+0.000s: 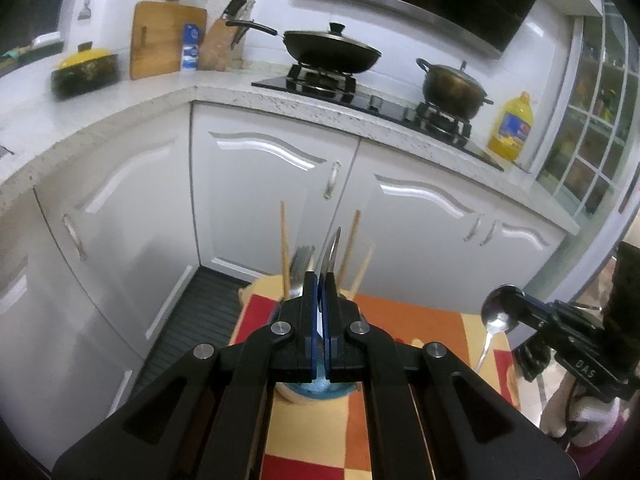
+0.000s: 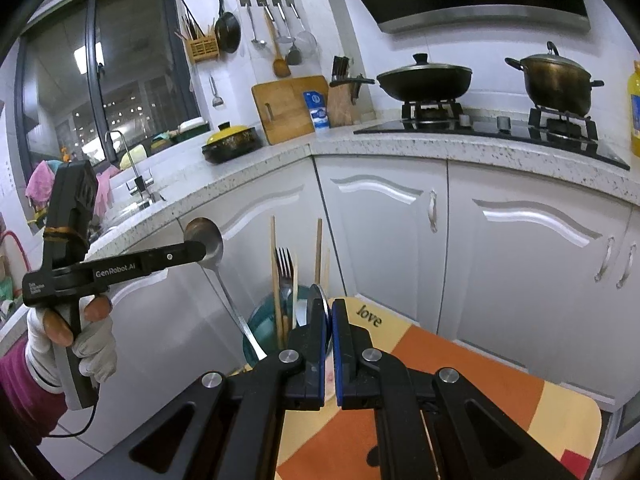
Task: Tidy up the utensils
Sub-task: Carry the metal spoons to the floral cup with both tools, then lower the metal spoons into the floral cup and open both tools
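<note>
Shiny metal spoon [image 2: 208,246], matt wooden chopsticks [image 2: 275,272], glossy white cabinet doors [image 2: 384,220], speckled stone table [image 2: 400,146].

Left gripper [image 1: 320,280]: matte black linkage arms, round silver pivot screws, blue pads on the fingers [image 1: 309,300]. Seen from the right wrist view, white lettering "GenRobot.AI" is printed on its black side, a small white label sits at the rear, an orange-brown band is wrapped round the upright camera housing, and a thin black cable trails from the grey handle base. Right gripper [image 2: 330,312]: same black build, silver screws, blue pads; "DAS" is marked on its body. A white glove on the left hand [image 2: 86,344] and a magenta sleeve [image 2: 24,384] are worn.
</note>
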### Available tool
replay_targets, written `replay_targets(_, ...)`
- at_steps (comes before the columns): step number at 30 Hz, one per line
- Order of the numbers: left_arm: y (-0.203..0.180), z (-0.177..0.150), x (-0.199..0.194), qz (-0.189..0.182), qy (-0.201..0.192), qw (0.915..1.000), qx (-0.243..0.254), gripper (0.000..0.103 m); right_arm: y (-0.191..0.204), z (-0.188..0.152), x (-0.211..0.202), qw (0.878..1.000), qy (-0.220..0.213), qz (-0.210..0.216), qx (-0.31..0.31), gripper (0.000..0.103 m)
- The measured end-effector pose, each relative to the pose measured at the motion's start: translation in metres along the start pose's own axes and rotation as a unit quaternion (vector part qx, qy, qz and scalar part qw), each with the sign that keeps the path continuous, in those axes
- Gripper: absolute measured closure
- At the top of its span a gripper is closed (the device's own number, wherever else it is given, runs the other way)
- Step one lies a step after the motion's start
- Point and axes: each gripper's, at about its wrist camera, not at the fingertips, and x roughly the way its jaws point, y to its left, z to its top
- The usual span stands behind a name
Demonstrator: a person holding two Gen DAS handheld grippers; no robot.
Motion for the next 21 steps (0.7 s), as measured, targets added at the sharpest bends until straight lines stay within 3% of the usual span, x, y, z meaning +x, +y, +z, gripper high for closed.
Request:
replay_targets(6,0.006,0.008,0.005,0.022,-0.012,0.9997,0.006,0.103,0.004,0.015,0.008,1.000,-0.016,-0.017,0.001,0.100)
replay_targets(12,0.010,0.007,0.015,0.066,-0.026,0.9971,0.027,0.103,0.007,0.027,0.025,0.999,-0.034,-0.042,0.001,0.100)
replay_targets(21,0.019,-0.005,0.040,0.095,-0.009,0.9949,0.034,0.103,0.011,0.030,0.068,0.994,-0.047,-0.099,-0.015,0.100)
